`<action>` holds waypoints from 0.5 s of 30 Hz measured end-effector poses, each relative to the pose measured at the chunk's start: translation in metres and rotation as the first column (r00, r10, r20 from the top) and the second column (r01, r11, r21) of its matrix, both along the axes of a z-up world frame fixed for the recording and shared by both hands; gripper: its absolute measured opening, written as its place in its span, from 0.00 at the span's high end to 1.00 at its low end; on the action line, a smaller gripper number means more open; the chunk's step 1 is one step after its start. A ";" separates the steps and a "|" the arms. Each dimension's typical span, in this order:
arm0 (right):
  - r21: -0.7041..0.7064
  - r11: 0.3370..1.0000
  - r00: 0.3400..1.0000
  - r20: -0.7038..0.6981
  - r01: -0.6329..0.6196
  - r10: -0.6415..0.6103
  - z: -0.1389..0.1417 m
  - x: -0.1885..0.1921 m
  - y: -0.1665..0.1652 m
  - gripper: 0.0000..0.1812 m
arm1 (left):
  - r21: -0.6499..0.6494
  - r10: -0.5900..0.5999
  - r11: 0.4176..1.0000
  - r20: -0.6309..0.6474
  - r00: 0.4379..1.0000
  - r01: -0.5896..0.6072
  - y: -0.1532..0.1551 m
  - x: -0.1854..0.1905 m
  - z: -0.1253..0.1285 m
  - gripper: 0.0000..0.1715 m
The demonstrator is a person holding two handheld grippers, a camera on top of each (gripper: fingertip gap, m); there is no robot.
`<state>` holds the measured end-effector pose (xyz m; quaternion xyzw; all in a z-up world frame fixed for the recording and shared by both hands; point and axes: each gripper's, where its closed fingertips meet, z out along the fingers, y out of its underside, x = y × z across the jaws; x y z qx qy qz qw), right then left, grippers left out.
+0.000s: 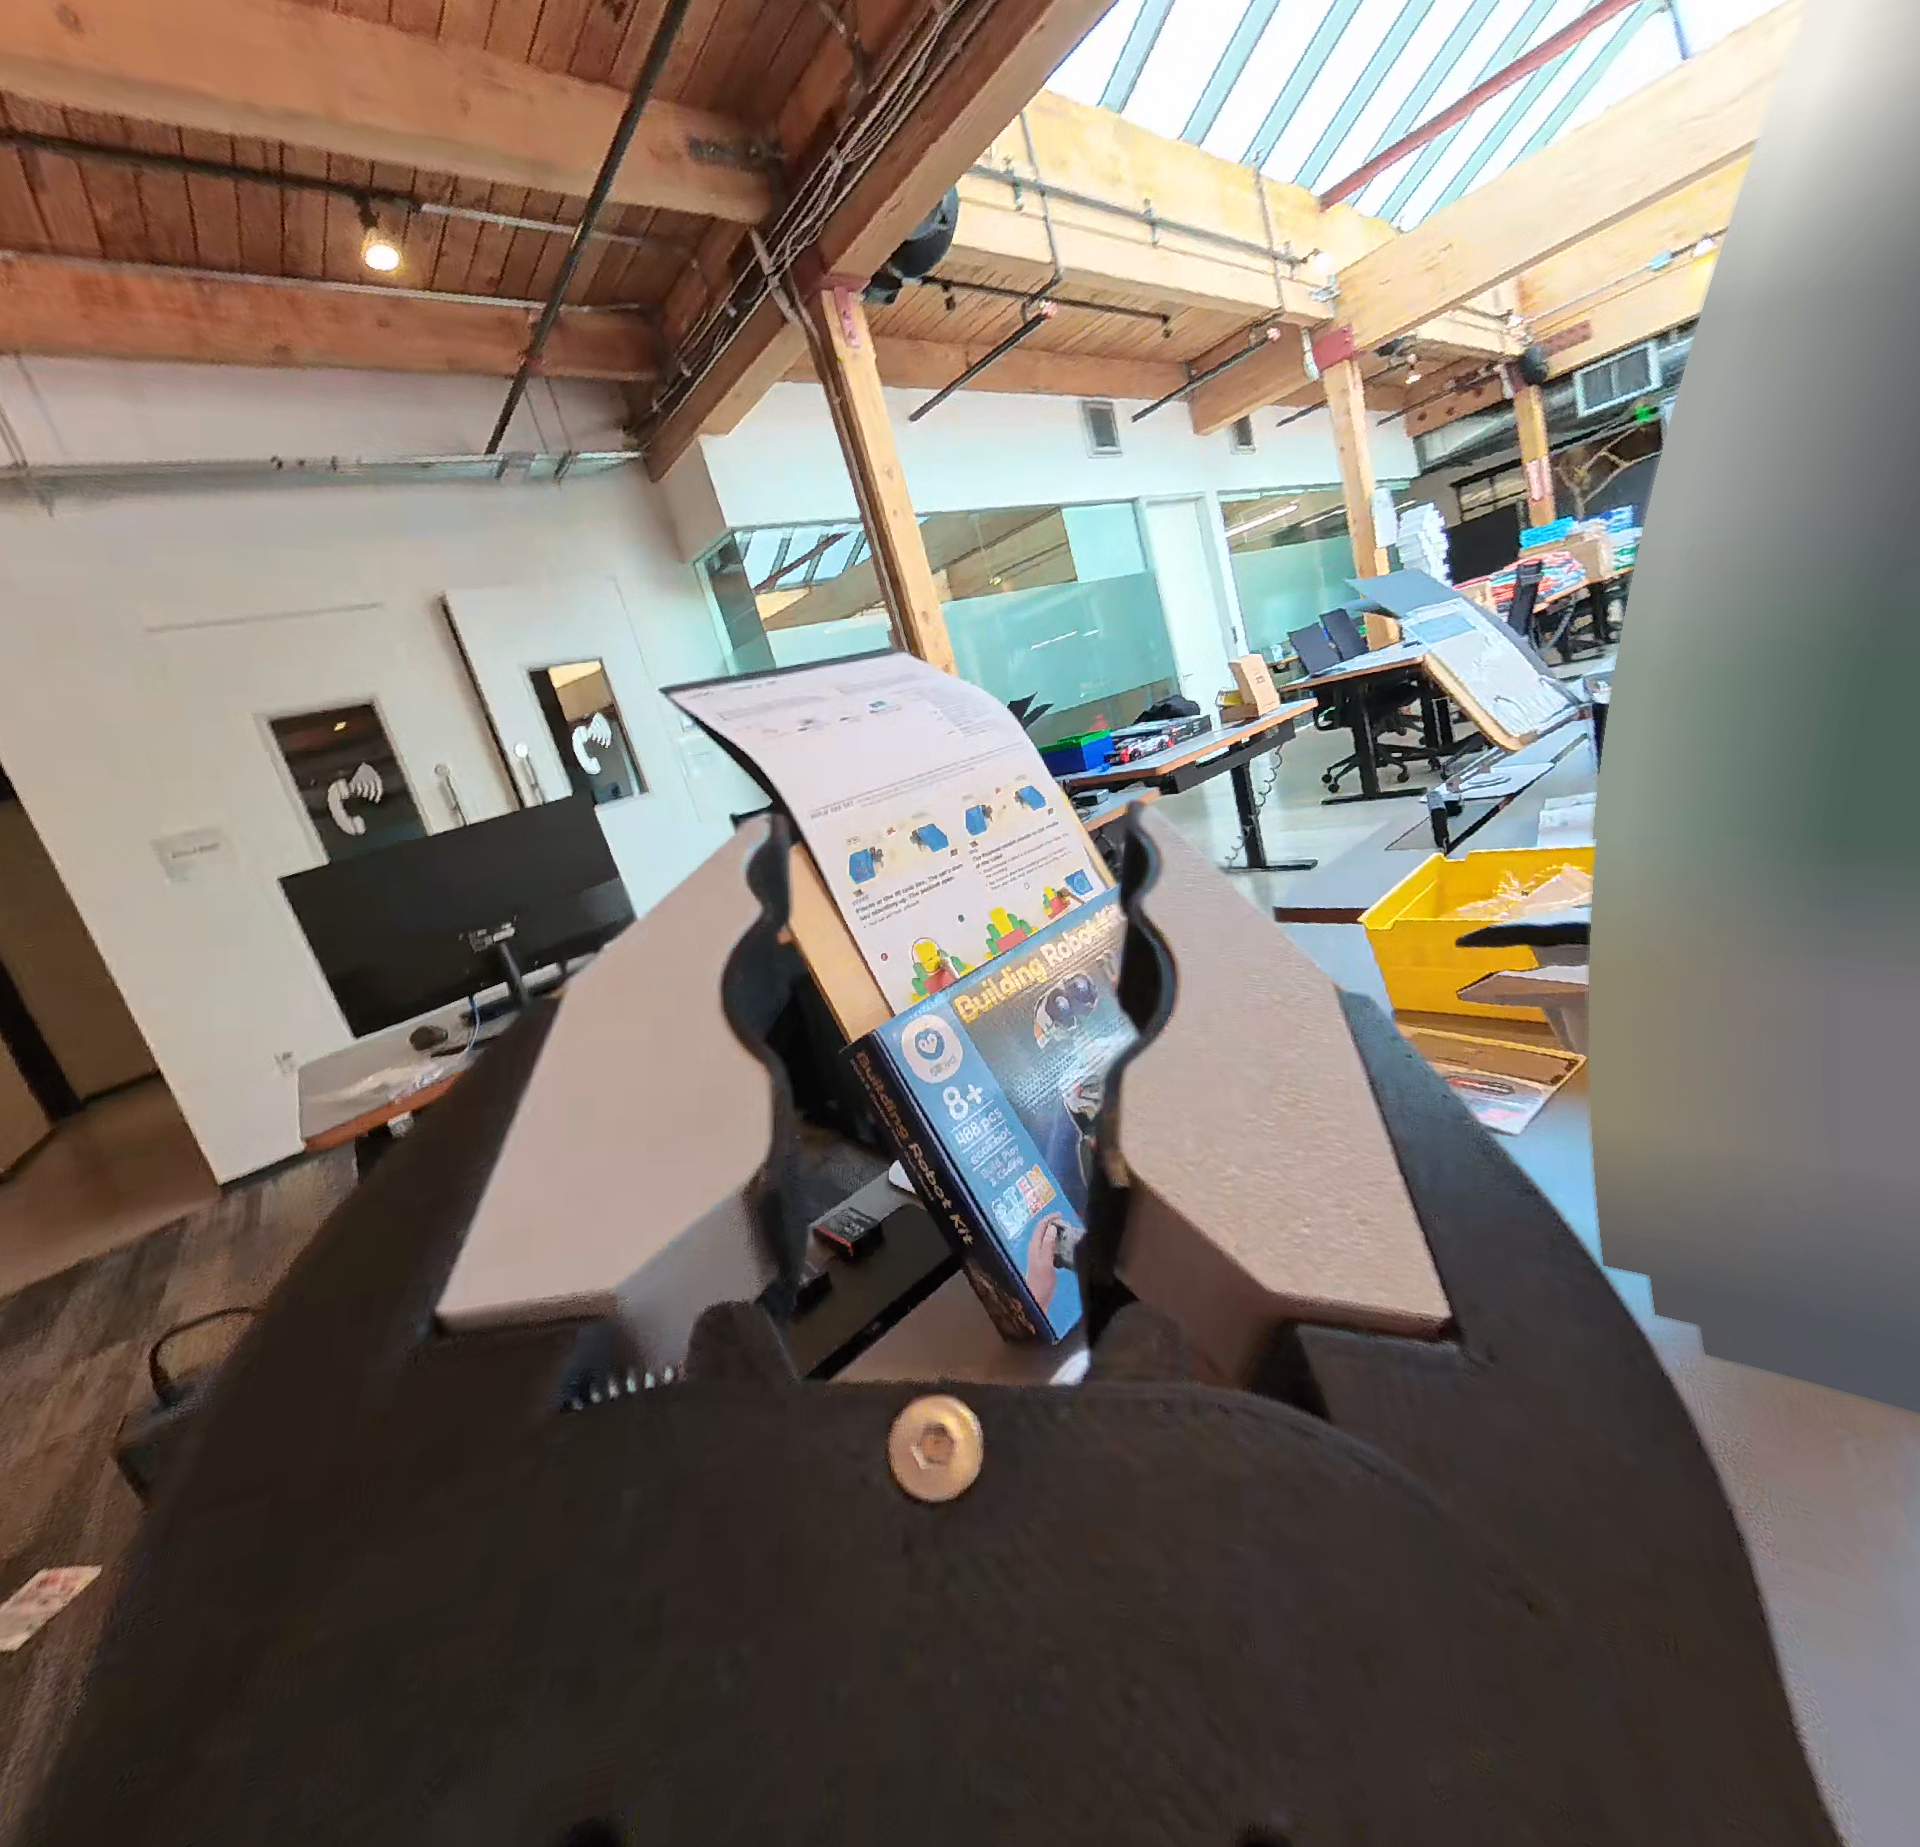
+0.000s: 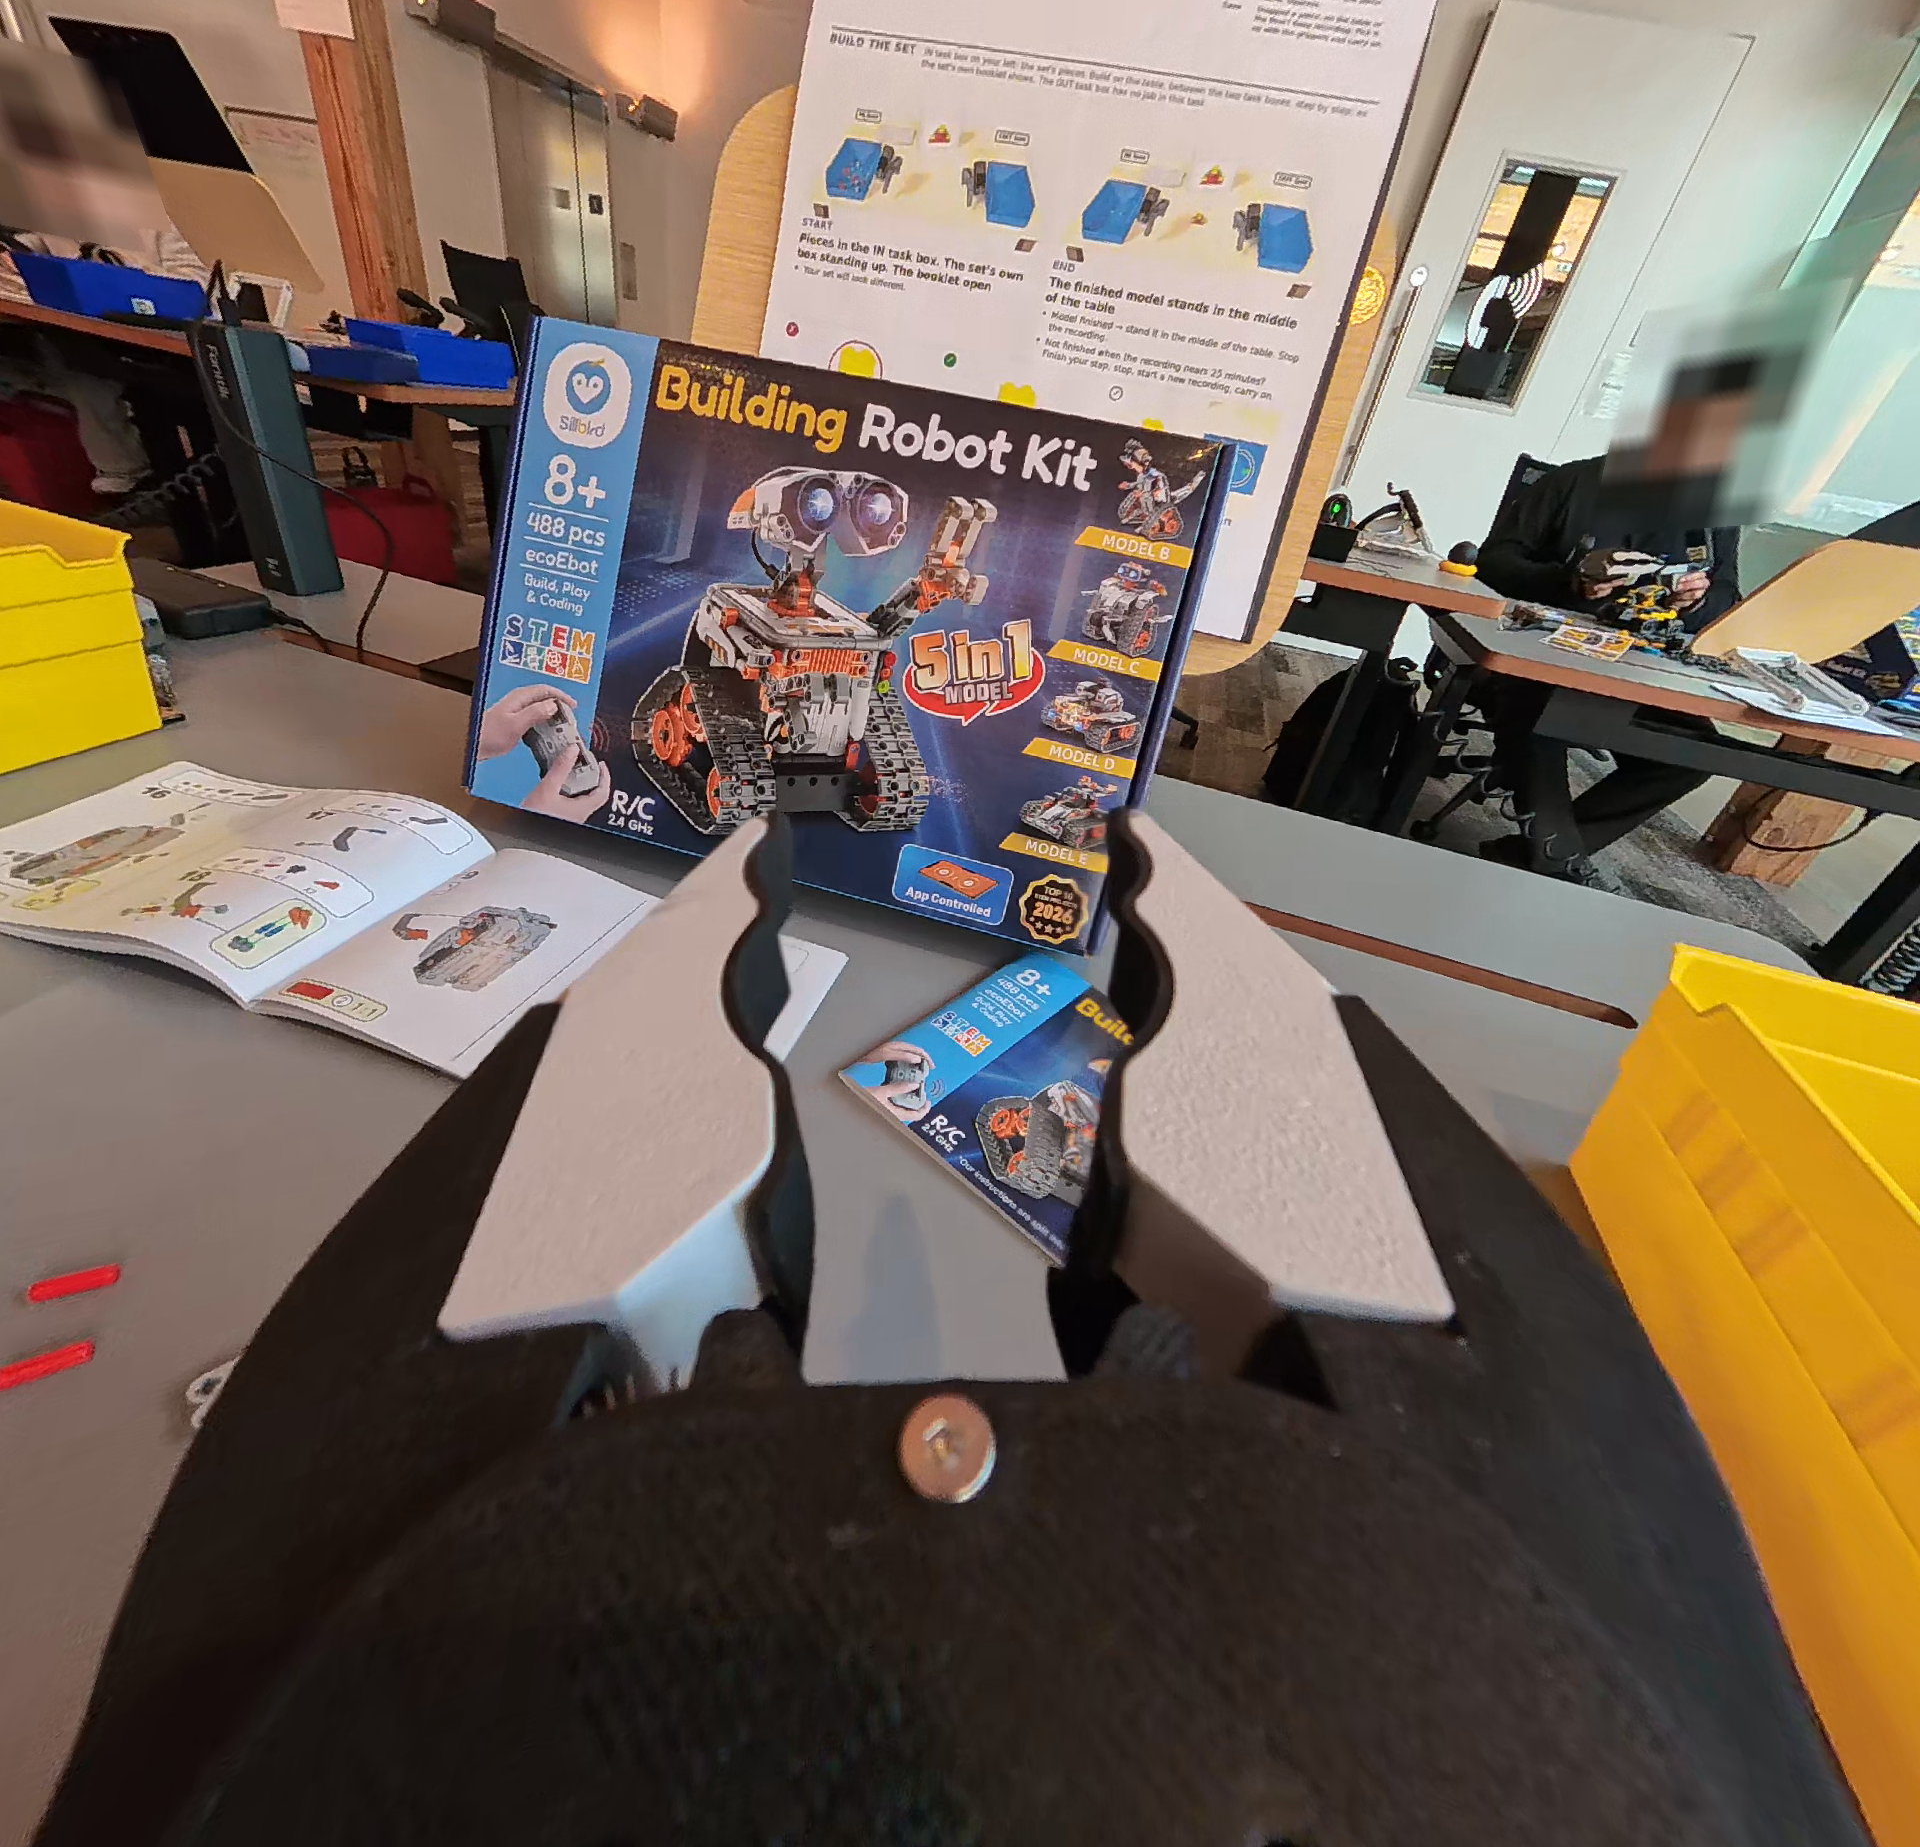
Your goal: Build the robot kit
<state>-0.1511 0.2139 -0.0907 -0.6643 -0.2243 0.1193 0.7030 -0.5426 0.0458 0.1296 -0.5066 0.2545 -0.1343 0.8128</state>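
A blue robot-kit box (image 2: 831,602) stands upright on the grey table (image 2: 312,1174). It leans on a board that carries a white instruction sheet (image 2: 1091,187). My right gripper (image 2: 943,831) is open and empty, low over the table just in front of the box. A small blue booklet (image 2: 997,1101) lies flat under its right finger. My left gripper (image 1: 951,841) is open and empty, raised and tilted upward. It sees the box (image 1: 987,1122) edge-on from the left, with the sheet (image 1: 914,779) above it.
An open instruction booklet (image 2: 291,904) lies at the left. Two red pieces (image 2: 73,1283) lie near the table's left edge. Yellow bins stand at the left (image 2: 62,634) and close on the right (image 2: 1787,1174). A person (image 2: 1610,571) sits at a far desk. A monitor (image 1: 457,904) stands beyond. The tips of one gripper are about 50 cm away from the tips of the other.
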 end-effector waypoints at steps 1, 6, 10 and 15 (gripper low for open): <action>0.007 1.000 1.000 0.005 -0.006 0.006 0.001 0.000 -0.001 0.62 | 0.012 -0.016 1.000 -0.003 1.000 0.016 -0.002 0.001 0.000 0.69; 0.042 0.999 0.999 0.001 -0.034 0.034 0.005 0.004 -0.006 0.53 | 0.030 -0.054 0.998 0.013 0.998 0.053 -0.008 -0.001 0.001 0.84; 0.072 0.995 0.997 -0.038 -0.066 0.069 0.010 0.006 -0.009 0.54 | 0.046 -0.078 0.996 -0.005 0.997 0.078 -0.012 -0.001 0.000 0.99; 0.085 0.990 0.974 -0.186 -0.116 0.131 0.021 0.009 -0.014 0.64 | 0.024 -0.089 0.996 -0.005 0.996 0.089 -0.011 -0.002 -0.002 1.00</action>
